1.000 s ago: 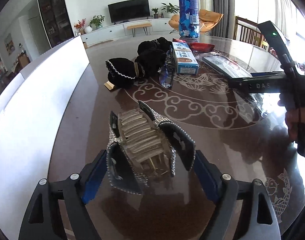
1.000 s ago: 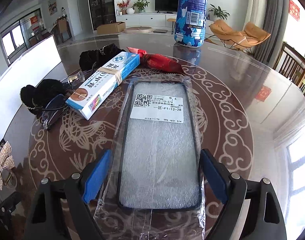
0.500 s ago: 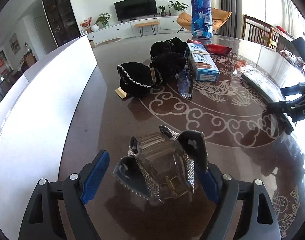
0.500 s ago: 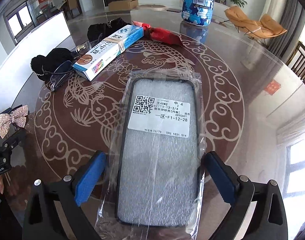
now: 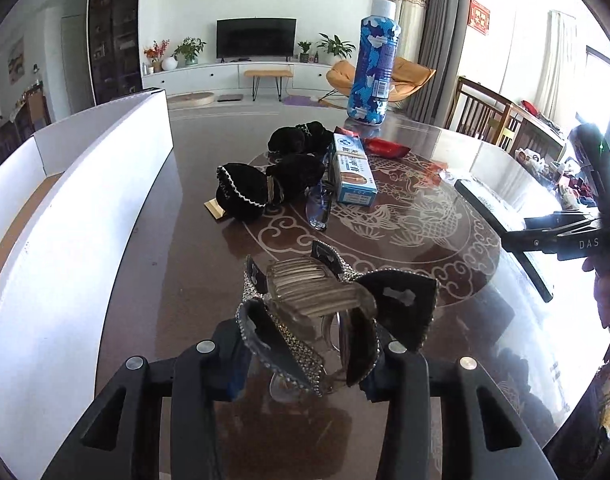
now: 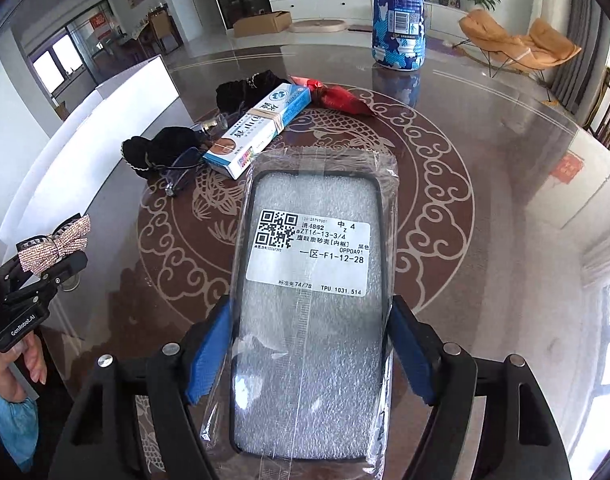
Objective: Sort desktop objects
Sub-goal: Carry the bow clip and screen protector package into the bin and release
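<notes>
A rhinestone bow hair clip (image 5: 317, 296) with a clear comb hangs above the brown table (image 5: 165, 260), gripped between my left gripper's (image 5: 305, 356) closing jaws. From the right wrist view the same clip (image 6: 55, 248) sparkles at the left edge, in the left gripper (image 6: 45, 272) held by a hand. A black phone case in a clear bag (image 6: 311, 320), with a white barcode label, lies between the blue pads (image 6: 209, 352) of my right gripper (image 6: 311, 352). Its jaws are closing and press the bag's sides. In the left wrist view the case (image 5: 489, 208) tilts up off the table.
A tall white box (image 5: 85, 184) stands along the table's left side. At the middle lie black hair scrunchies (image 5: 245, 188), glasses (image 5: 319, 204), a blue-white carton (image 5: 353, 168) and a red packet (image 5: 385, 146). A blue patterned bottle (image 5: 375, 60) stands behind them.
The left jaws have closed onto the hair clip and lifted it. The right jaws have narrowed onto the bagged phone case, which has come up from the table.
</notes>
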The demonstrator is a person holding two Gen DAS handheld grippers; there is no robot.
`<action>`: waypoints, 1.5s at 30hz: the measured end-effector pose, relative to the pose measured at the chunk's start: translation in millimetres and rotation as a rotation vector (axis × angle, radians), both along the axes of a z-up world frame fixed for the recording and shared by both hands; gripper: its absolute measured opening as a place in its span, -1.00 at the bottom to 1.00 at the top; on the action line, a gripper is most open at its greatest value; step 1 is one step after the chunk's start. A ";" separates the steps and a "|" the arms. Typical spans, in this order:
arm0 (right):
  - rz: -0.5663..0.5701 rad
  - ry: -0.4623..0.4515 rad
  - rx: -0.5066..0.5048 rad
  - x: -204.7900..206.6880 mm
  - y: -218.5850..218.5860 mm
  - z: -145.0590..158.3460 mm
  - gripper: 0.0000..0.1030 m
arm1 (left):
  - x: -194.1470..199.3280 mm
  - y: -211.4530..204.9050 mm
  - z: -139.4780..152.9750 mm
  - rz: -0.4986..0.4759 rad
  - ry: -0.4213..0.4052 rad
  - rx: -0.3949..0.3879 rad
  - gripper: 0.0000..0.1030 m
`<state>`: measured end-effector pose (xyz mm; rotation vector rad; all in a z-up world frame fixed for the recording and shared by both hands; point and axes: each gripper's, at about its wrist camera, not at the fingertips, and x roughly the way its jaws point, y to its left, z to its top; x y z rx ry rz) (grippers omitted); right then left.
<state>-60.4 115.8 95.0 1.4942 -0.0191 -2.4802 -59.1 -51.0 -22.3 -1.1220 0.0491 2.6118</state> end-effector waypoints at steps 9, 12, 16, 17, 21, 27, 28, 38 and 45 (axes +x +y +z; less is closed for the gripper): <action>0.061 0.036 -0.041 7.7 -31.1 24.4 0.47 | 28.3 -25.8 31.7 0.050 0.030 0.060 -0.18; 0.116 0.071 -0.049 4.2 -57.0 45.8 0.47 | 37.5 -51.6 54.9 0.091 0.058 0.085 -0.18; 0.190 0.107 -0.092 -8.5 -102.9 75.6 0.47 | 40.1 -101.3 86.2 0.165 0.076 0.116 -0.18; 0.209 0.116 -0.105 -12.9 -117.4 83.0 0.47 | 40.2 -115.2 93.7 0.189 0.086 0.106 -0.18; 0.301 0.157 -0.157 -26.5 -185.8 112.3 0.47 | 37.0 -172.4 115.6 0.297 0.104 0.044 -0.18; 0.472 0.211 -0.196 -35.0 -308.1 147.1 0.47 | 29.0 -243.7 125.0 0.426 0.082 0.015 -0.18; 0.497 0.222 -0.195 -34.8 -327.5 149.5 0.47 | 27.4 -251.6 123.3 0.438 0.074 0.011 -0.18; 0.533 0.211 -0.206 -82.9 -460.2 114.8 0.47 | 10.5 -293.1 70.9 0.509 -0.057 0.024 -0.18; 0.494 0.148 -0.134 -120.6 -491.9 58.3 0.47 | -8.1 -293.2 45.6 0.482 -0.136 -0.010 -0.18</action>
